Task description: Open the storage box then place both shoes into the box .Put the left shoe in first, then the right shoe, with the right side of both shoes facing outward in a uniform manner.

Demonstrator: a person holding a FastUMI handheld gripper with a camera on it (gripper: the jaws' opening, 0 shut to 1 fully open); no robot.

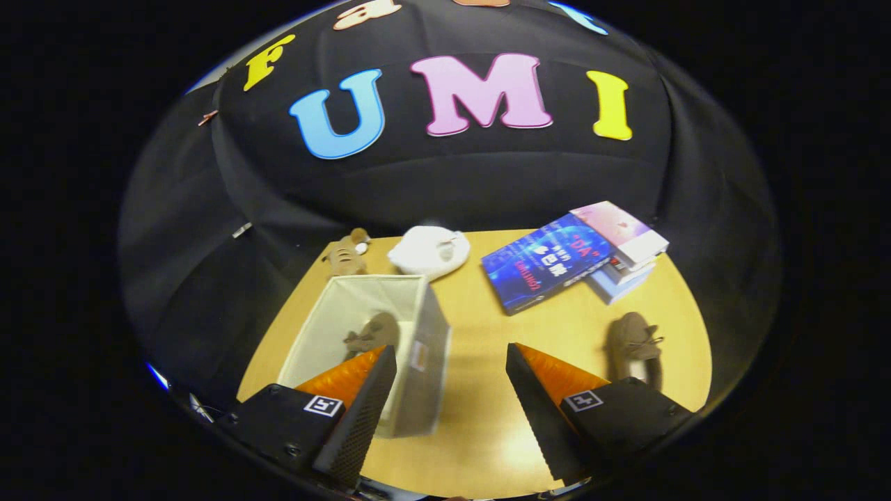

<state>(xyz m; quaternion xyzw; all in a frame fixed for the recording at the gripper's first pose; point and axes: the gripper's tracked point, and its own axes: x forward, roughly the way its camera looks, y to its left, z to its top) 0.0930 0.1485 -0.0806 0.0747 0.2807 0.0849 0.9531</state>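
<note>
**One shoe boxed, one on the table**

We hold our gripper (451, 372) above the table (487, 431), tilted downward, fingers spread wide and empty. The open storage box (424, 348) holds one brown shoe (372, 334); the other shoe (633, 341) lies beside our right finger.

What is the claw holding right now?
Nothing. The claw is open, with bare table between its fingers. One shoe lies in the box; the other shoe sits on the table.
</note>
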